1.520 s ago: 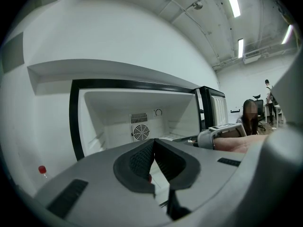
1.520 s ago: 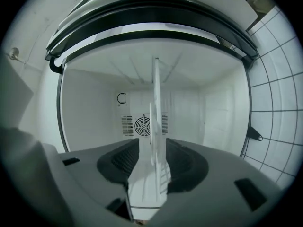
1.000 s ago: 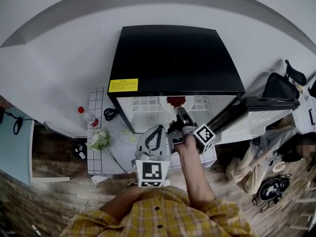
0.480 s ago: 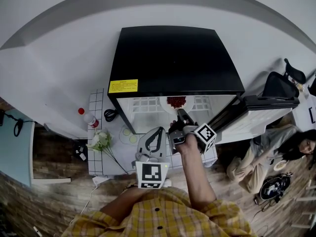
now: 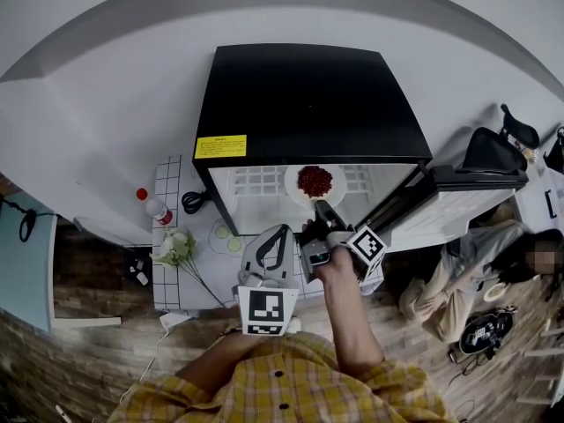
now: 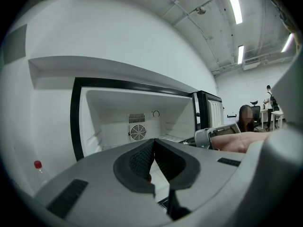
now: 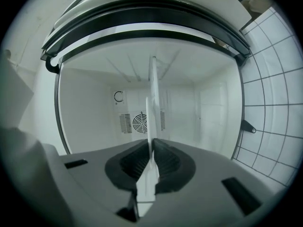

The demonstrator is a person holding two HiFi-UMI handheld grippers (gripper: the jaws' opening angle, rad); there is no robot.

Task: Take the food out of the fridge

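Right claw point(image 5: 322, 210) closes on the near rim of the plate point(image 5: 296, 185) inside the open fridge point(image 5: 308, 104) — left claw point(image 5: 280, 233), shut and empty, hangs just outside.

Office or lab space with a staged kitchen corner. Ceiling strip lights point(image 6: 233, 4) upper right in the left gripper view. In the head view, office chair point(image 5: 493, 152) at right; mini fridge point(image 5: 308, 104) on grid-tiled table point(image 5: 172, 183); wood-look floor point(image 5: 88, 263) at left.
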